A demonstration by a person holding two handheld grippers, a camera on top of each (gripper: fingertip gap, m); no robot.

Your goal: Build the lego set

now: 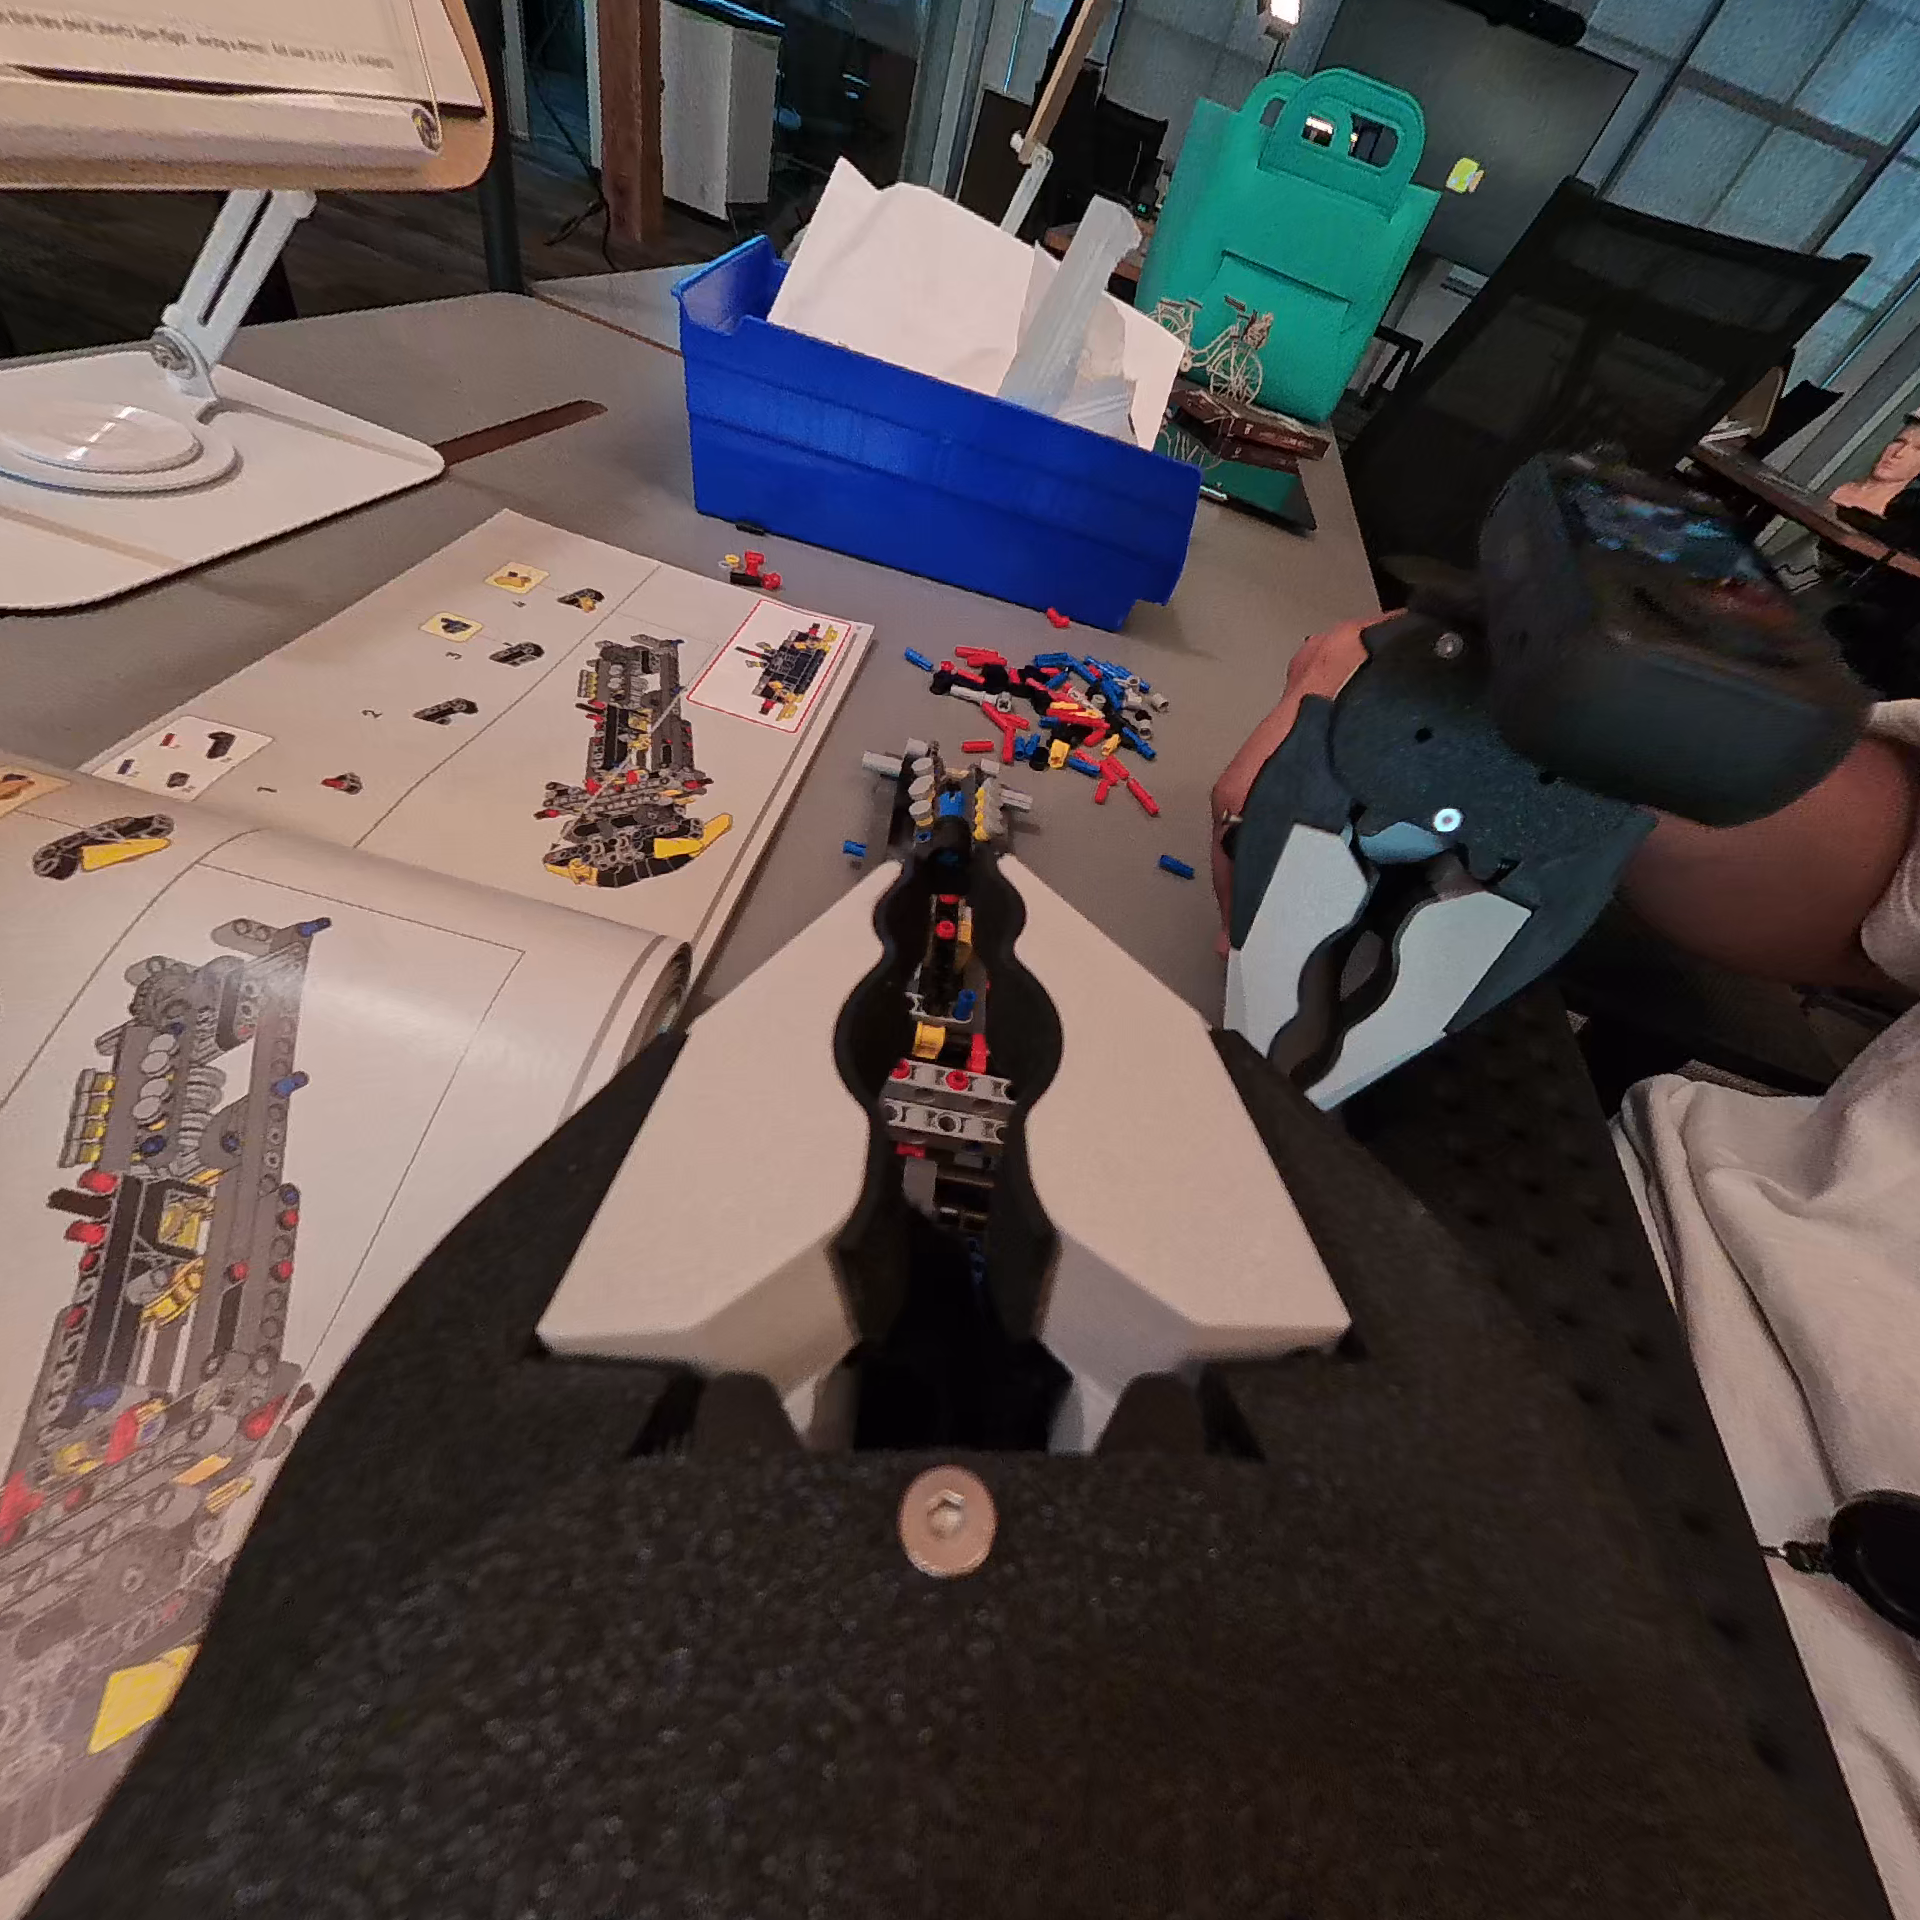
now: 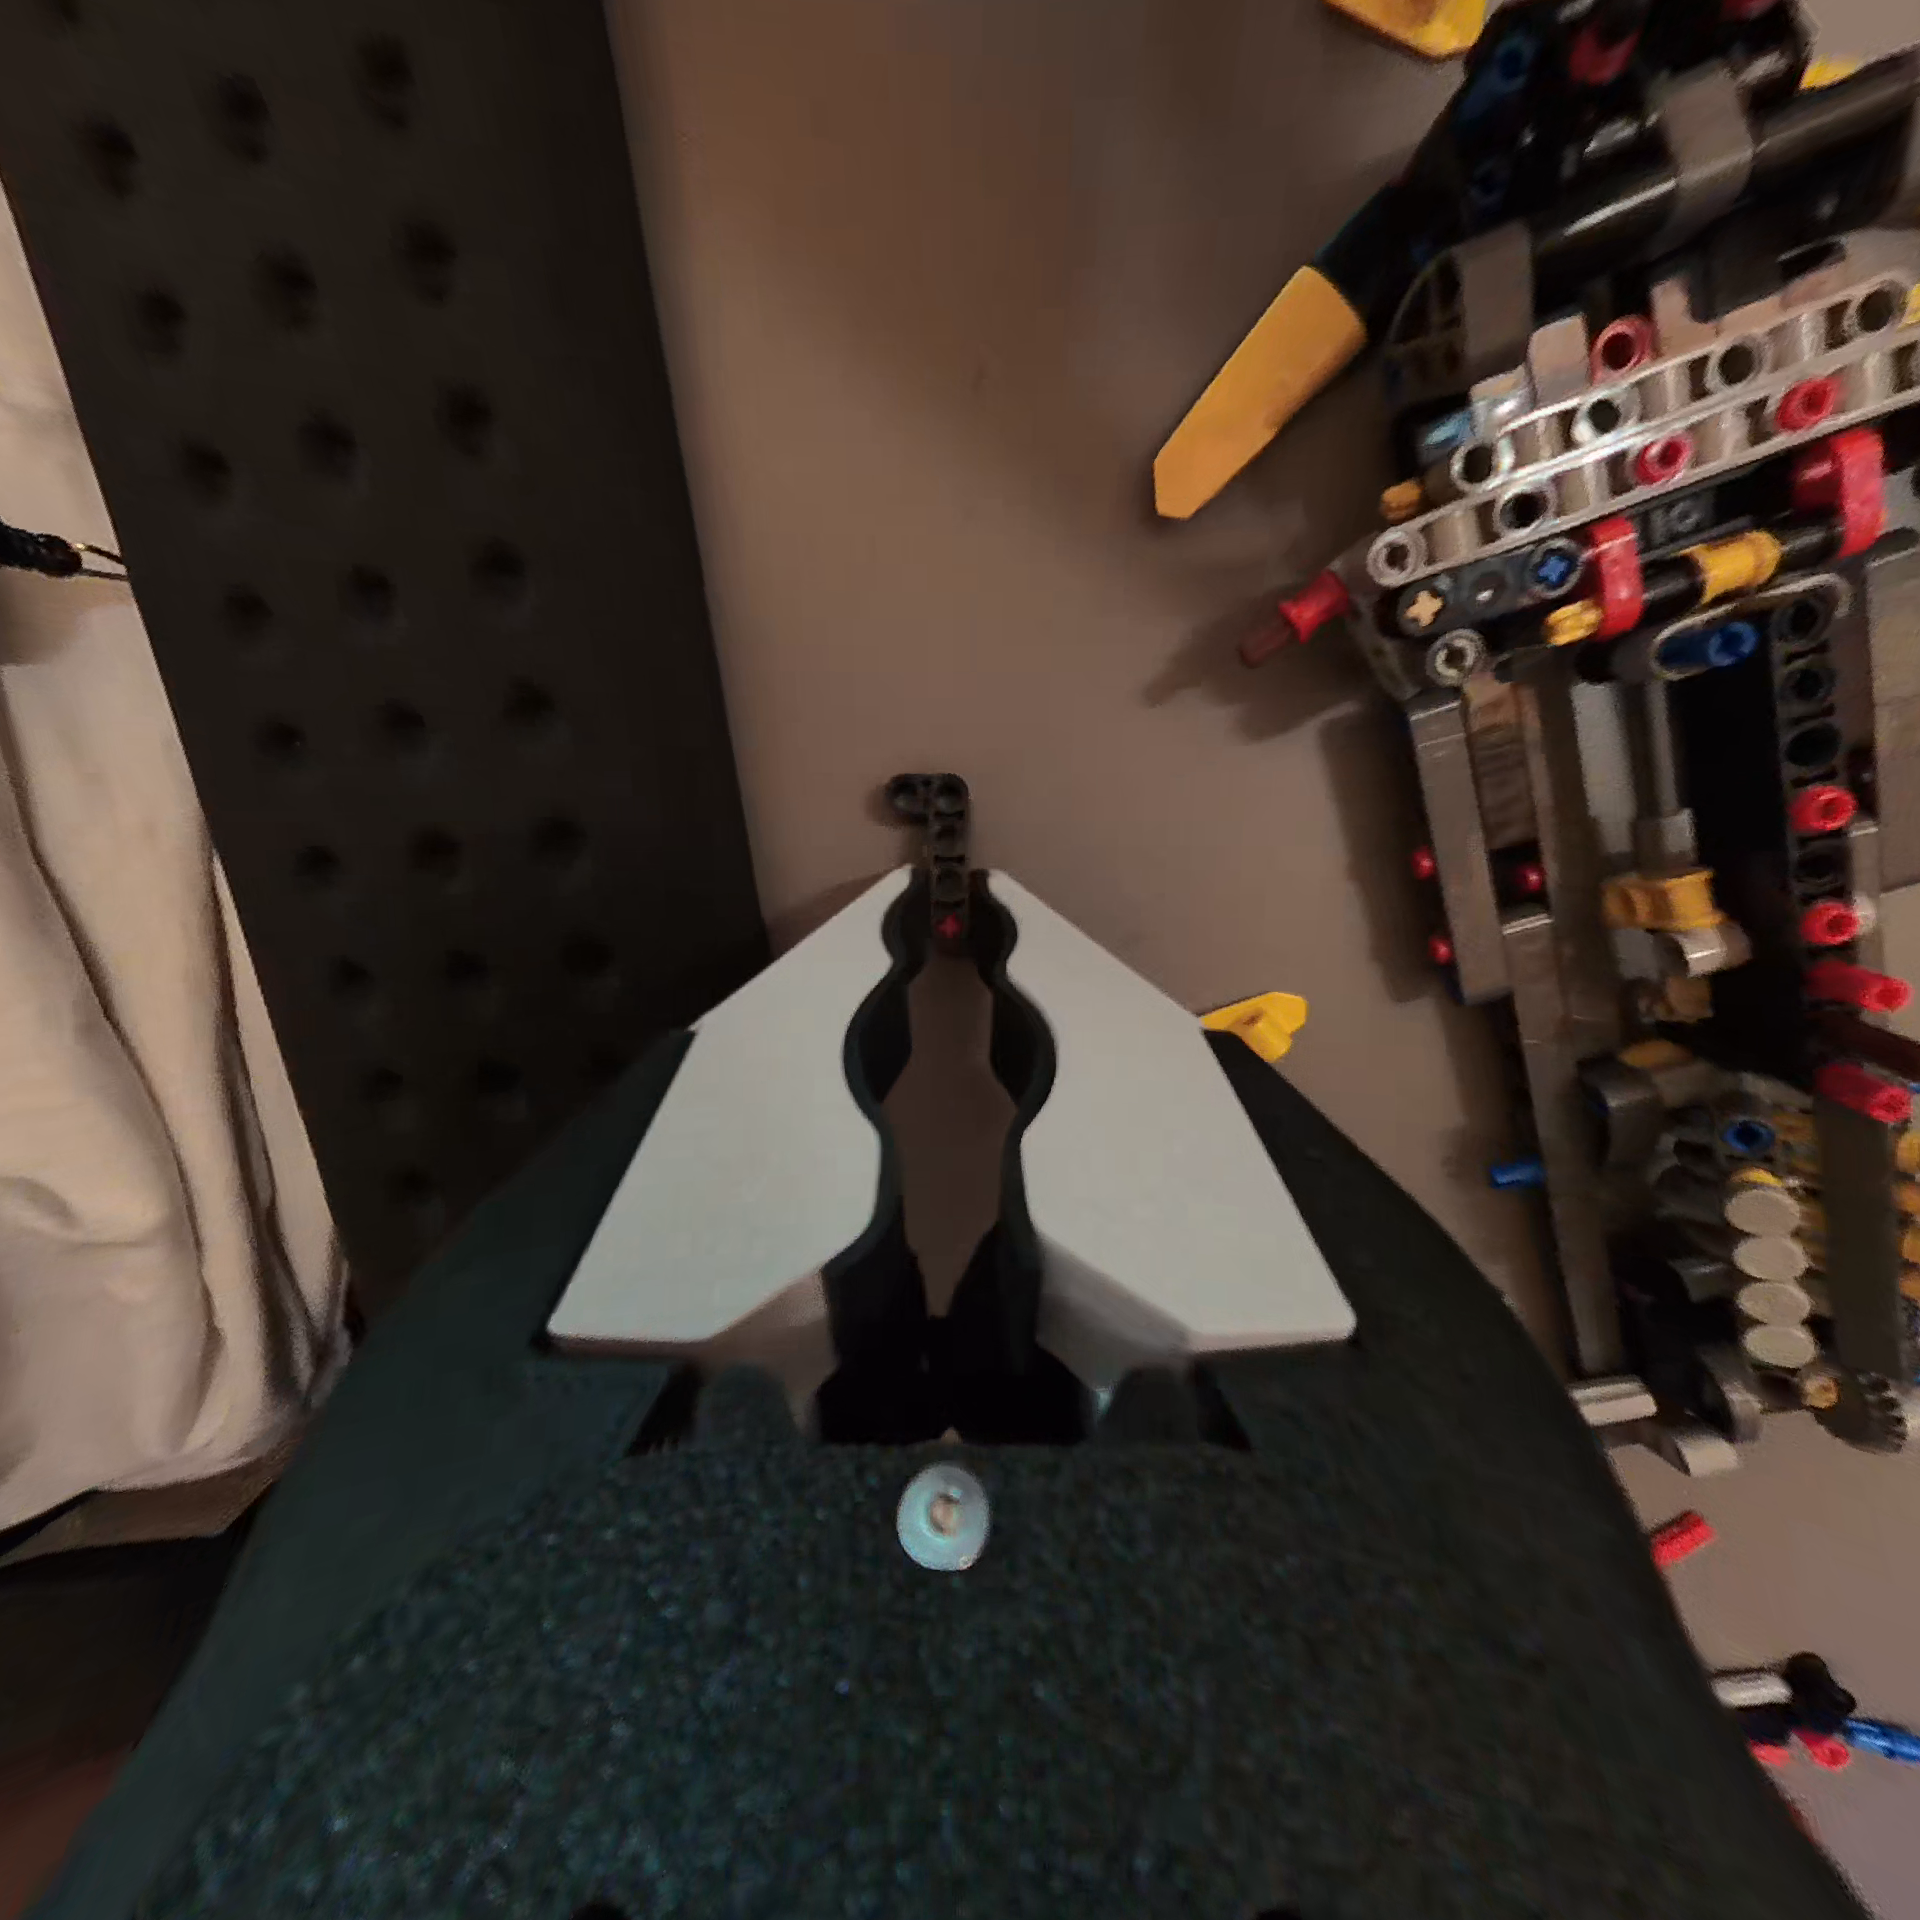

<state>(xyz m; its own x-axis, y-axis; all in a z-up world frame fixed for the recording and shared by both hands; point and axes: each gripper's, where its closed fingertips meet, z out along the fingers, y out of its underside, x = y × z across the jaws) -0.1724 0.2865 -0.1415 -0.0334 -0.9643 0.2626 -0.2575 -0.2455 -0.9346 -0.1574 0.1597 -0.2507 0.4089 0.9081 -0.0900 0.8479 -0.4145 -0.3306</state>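
Right hand-held gripper (image 2: 945,883) is pinching a small black L-shaped beam (image 2: 935,831) at its tips, hovering over the desk (image 2: 935,416) just beside the lego chassis (image 2: 1662,727). Left hand-held gripper (image 1: 951,883) is clamping around the same chassis (image 1: 951,1039), which is lying lengthwise between its fingers. That beam is looking light, stiff and slippery; its long arm is offering the safest hold. Judging by its many pinned joints, the chassis is needing firm gripping on its grey side beams.
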